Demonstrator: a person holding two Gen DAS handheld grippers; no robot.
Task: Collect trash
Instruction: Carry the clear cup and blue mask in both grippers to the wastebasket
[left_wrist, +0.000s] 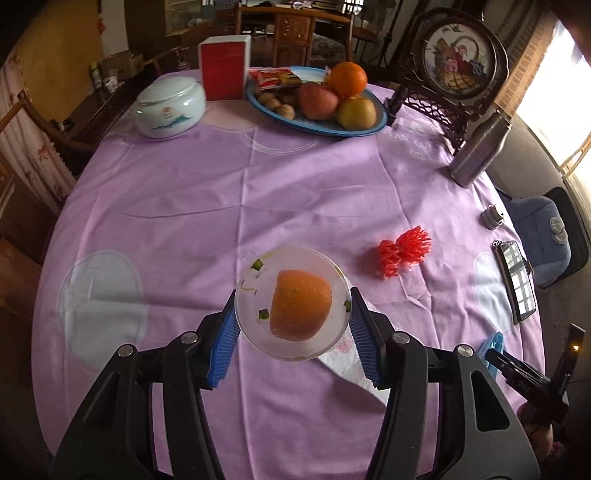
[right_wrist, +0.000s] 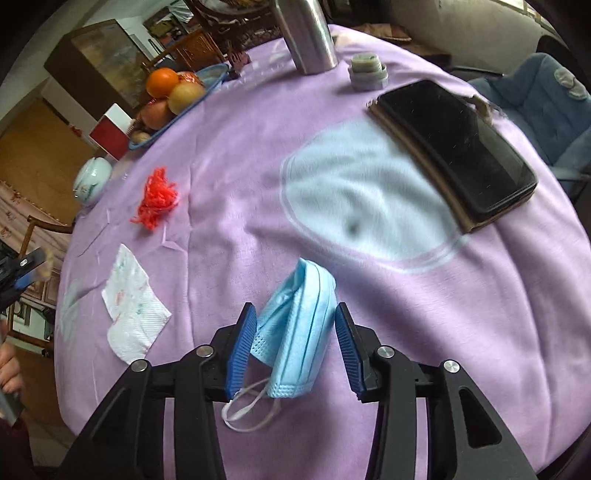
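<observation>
My left gripper (left_wrist: 293, 325) clamps a clear plastic cup (left_wrist: 291, 302) by its rim, the blue pads pressing on both sides; the cup's mouth faces up toward my camera, and inside lie a piece of orange peel (left_wrist: 301, 304), dome side up, and a few green scraps. My right gripper (right_wrist: 295, 345) stands partly open around a blue face mask (right_wrist: 299, 332) that lies folded on the cloth, its long axis running away from me between the pads, with gaps on both sides, its white ear loop (right_wrist: 251, 410) trailing back toward me. A crumpled white napkin (right_wrist: 133, 314) lies to the left of the mask, and a red shredded tuft (right_wrist: 157, 197) lies beyond it. All this rests on a round table under a lilac tablecloth (right_wrist: 406, 332), which also carries a black phone (right_wrist: 458, 147), a steel bottle (right_wrist: 306, 37) with its cap (right_wrist: 367, 72) beside it, a blue fruit plate (left_wrist: 317, 125), a red box (left_wrist: 223, 70) and a lidded porcelain jar (left_wrist: 170, 107). Wooden chairs stand behind.
</observation>
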